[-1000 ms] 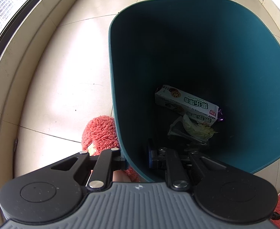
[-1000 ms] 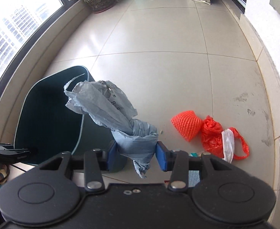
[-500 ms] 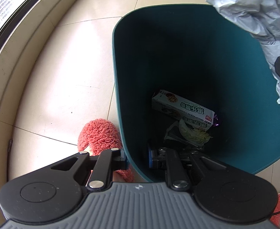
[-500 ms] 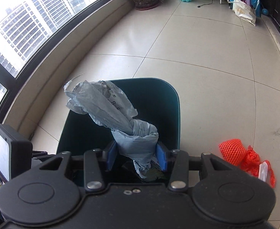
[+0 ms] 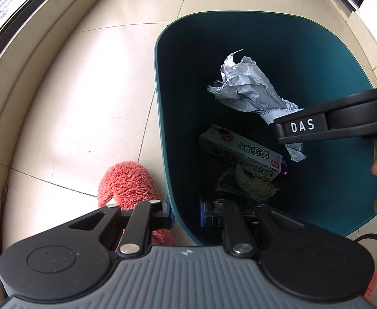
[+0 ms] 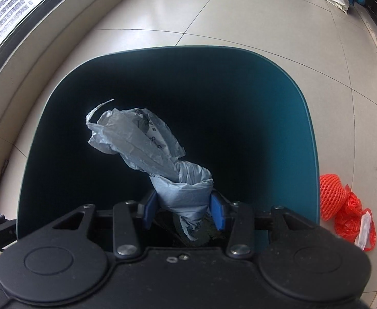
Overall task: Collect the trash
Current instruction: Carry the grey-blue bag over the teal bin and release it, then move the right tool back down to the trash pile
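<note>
Trash already in the bin [image 5: 278, 51]: a box [image 5: 240, 149] and a wrapper [image 5: 255, 185] on the bottom, below the right claw [image 6: 184, 207], which grips a grey bag [image 6: 147, 144] over the bin's mouth, not yet let go. The left claw [image 5: 186, 212] pinches the near rim. Red netting [image 6: 332, 198] and a red bag [image 6: 353, 219] wait on the floor, right of the right claw. Walls stand well clear of the bag; I judge a straight drop has room.

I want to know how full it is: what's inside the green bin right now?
At the bottom of the bin lie a snack box and a crumpled clear wrapper. A grey bag hangs above them in the right tongs. Anything beneath the box is hidden.
</note>
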Demonstrator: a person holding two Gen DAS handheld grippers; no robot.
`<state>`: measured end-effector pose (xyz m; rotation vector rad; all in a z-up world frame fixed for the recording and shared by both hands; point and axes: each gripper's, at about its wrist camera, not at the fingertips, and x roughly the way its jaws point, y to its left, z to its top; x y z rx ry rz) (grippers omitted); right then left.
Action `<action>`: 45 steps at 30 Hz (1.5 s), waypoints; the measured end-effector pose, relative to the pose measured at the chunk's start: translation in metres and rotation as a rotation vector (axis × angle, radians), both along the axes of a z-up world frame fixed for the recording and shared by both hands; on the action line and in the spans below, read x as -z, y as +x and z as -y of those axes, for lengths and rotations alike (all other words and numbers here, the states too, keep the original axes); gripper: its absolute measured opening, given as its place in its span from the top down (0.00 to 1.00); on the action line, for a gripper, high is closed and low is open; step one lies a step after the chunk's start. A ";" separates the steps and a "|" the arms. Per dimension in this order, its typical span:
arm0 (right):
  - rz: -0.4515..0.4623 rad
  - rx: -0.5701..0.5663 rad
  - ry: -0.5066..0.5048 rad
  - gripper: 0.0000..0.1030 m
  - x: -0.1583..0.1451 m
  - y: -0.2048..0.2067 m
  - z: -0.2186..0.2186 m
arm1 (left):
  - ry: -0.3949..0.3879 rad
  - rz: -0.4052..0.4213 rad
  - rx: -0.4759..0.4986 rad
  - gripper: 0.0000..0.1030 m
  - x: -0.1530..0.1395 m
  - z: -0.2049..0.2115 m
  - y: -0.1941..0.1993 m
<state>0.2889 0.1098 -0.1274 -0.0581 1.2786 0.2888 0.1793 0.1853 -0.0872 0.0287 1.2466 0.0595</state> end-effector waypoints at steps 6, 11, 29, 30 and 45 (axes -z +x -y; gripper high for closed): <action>-0.085 0.042 -0.028 0.57 0.022 0.011 -0.003 | 0.000 -0.002 0.004 0.84 -0.002 -0.001 0.003; -0.089 0.030 -0.026 0.45 0.019 0.011 0.003 | 0.000 -0.003 0.003 0.84 0.001 0.000 0.004; 0.033 -0.041 0.115 0.43 -0.060 -0.033 0.046 | 0.042 -0.003 -0.002 0.84 0.004 0.011 0.003; 0.041 -0.042 0.118 0.43 -0.063 -0.035 0.050 | 0.043 -0.003 -0.003 0.84 0.004 0.012 0.002; 0.177 0.035 0.190 0.39 -0.125 -0.082 0.124 | 0.081 0.012 -0.012 0.84 0.003 0.020 -0.001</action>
